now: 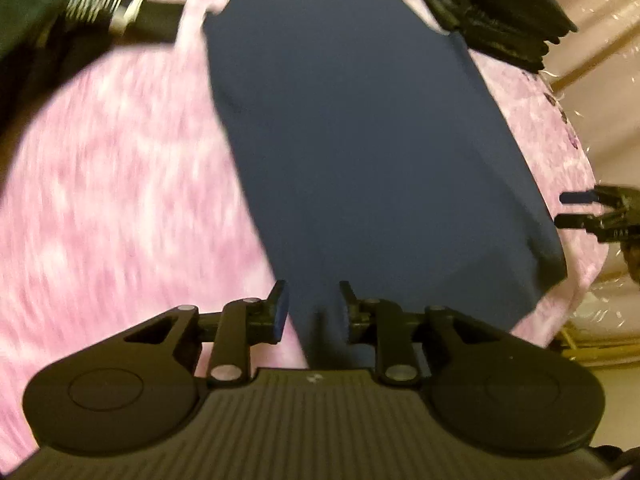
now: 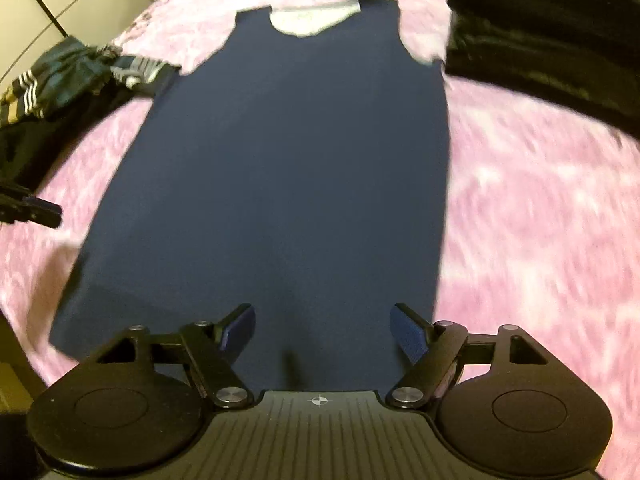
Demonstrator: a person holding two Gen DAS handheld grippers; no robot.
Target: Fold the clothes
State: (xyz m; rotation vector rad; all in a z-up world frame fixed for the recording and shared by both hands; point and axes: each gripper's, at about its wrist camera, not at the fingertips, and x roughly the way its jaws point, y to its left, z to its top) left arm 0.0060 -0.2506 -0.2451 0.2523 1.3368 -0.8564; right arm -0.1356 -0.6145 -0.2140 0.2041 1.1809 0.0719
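Observation:
A navy shirt (image 1: 360, 140) (image 2: 288, 160) lies flat and lengthwise on a pink blanket (image 1: 120, 180) (image 2: 540, 220), its white-lined neck opening (image 2: 312, 20) at the far end. My left gripper (image 1: 314, 304) hovers over the shirt's near hem, jaws a little apart with only cloth seen below the gap. My right gripper (image 2: 324, 328) is open wide above the same hem, and nothing is between its blue pads (image 2: 408, 336). Each gripper shows at the edge of the other's view: the right gripper (image 1: 580, 208) and the left gripper (image 2: 40, 210).
A stack of dark folded clothes (image 1: 488, 12) (image 2: 540, 48) sits at the far right of the bed. A crumpled dark garment with white stripes (image 1: 100, 16) (image 2: 80, 76) lies at the far left. Pale cupboard doors (image 2: 40, 8) stand beyond the bed's left edge.

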